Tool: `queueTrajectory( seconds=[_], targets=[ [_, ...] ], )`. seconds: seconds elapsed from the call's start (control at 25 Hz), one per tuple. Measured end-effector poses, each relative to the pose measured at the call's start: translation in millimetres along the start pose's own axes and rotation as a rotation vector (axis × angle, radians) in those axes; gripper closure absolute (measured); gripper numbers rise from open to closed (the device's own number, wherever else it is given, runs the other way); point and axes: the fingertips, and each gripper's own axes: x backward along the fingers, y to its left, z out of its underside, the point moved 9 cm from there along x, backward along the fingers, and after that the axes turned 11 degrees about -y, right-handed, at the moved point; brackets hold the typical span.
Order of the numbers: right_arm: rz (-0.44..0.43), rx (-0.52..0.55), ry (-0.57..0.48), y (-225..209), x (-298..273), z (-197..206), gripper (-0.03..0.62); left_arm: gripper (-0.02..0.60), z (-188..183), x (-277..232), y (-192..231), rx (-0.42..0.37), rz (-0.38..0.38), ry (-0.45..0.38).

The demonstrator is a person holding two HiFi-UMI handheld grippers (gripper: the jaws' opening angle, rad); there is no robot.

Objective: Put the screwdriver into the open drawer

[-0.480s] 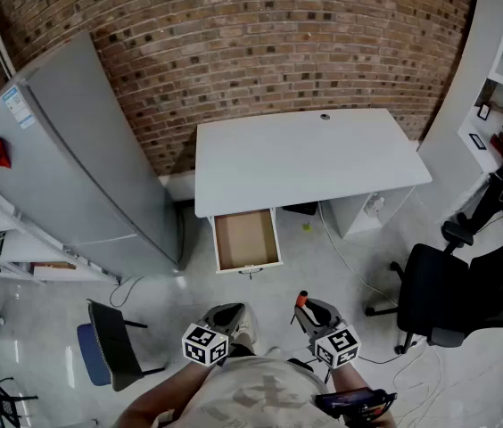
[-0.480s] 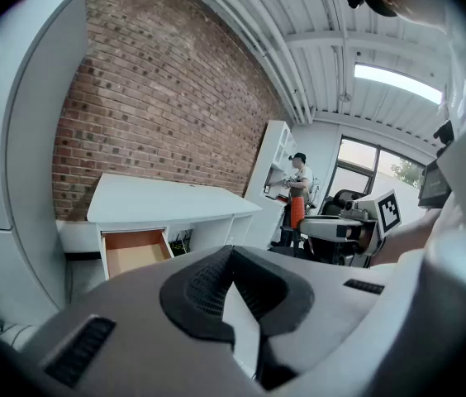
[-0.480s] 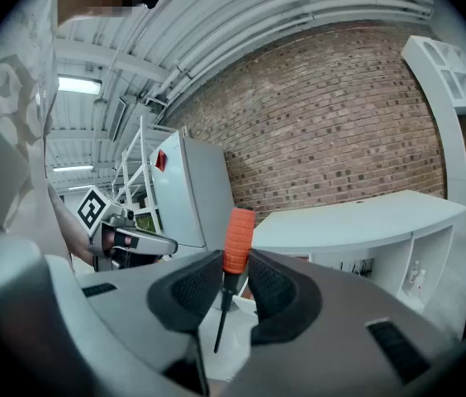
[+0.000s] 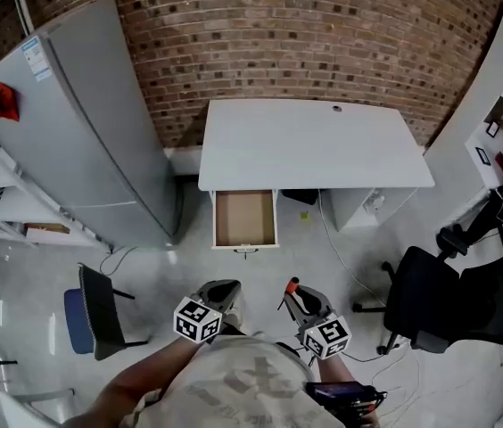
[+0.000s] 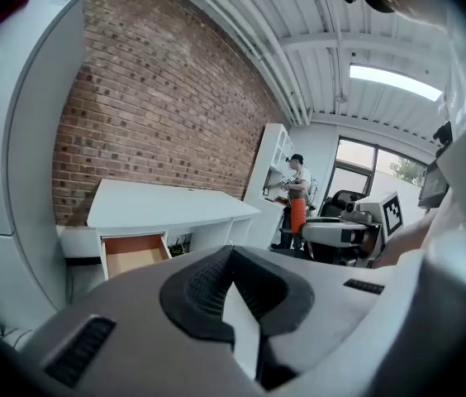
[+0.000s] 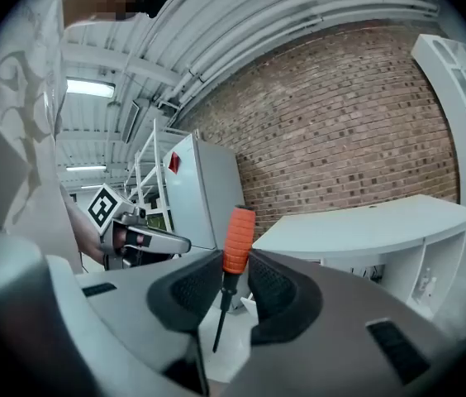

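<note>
Below table [image 4: 314, 145] front edge, left end: drawer [image 4: 244, 218] pulled out, inside bare.
Right claw [image 4: 292, 292]: clamped on screwdriver [image 6: 236, 240], orange handle up, shaft hanging down between jaws.
Left claw [image 4: 218, 294]: closed, nothing inside.
Gap: screwdriver well apart from drawer, over floor [image 4: 144, 275].
Advice: probably best to carry forward with firm grip, lower over drawer middle, lay shaft flat, only then loosen.

my rig: left tongs [image 4: 222, 290], right tongs [image 4: 294, 294], grey moulded shells, black ribbed pads [image 5: 204, 284]. white cube [image 4: 196, 319] with black square markers rides each. i wear pale grey tee [image 4: 243, 383], faded print on front, short sleeves.
</note>
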Motion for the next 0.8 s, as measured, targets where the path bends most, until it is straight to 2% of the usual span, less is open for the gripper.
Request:
queueTrajectory(
  seconds=[0.8],
  targets=[
    [-0.002,-0.051,0.015,-7.7,1.7,8.8,0.488,0.561,6.4,-2.8,-15.3,0.000,0.003,0.038]
  ],
)
